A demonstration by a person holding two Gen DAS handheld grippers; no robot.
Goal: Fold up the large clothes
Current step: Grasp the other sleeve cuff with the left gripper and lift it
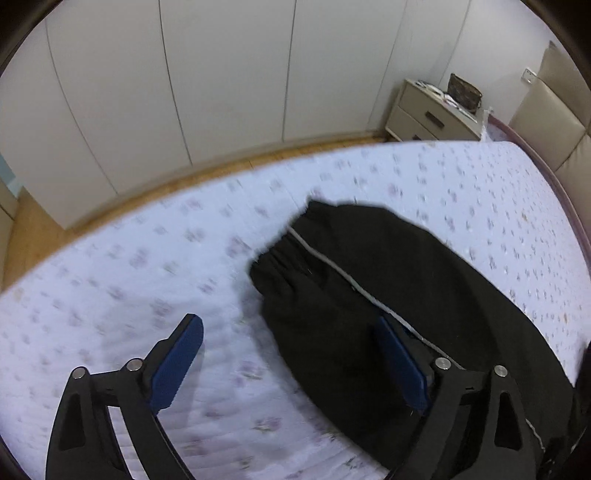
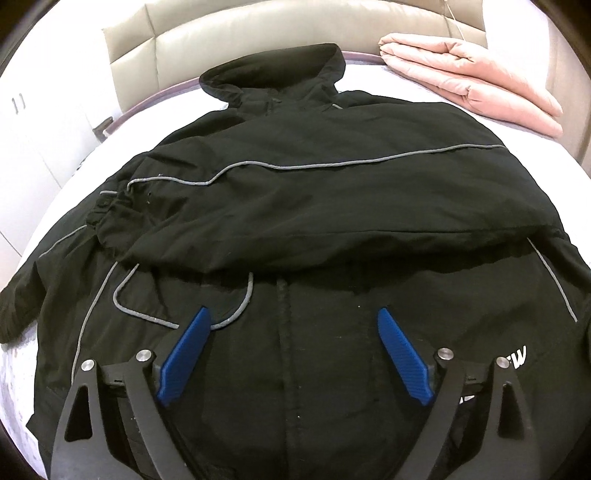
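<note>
A large black jacket [image 2: 332,206] with grey piping lies spread face up on the bed, hood toward the headboard. One sleeve is folded across its chest. My right gripper [image 2: 293,325] is open and empty above the jacket's lower front, near the zip. In the left wrist view the jacket's other sleeve [image 1: 369,273] lies out on the sheet, its gathered cuff [image 1: 280,258] pointing away. My left gripper [image 1: 290,334] is open and empty, its right finger over the sleeve, its left finger over bare sheet.
The bed has a pale floral sheet [image 1: 147,266] and a padded beige headboard [image 2: 221,33]. A folded pink quilt [image 2: 476,77] lies at the bed's top right. A nightstand [image 1: 432,114] with a bag stands beside the bed. White wardrobe doors [image 1: 184,85] line the far wall.
</note>
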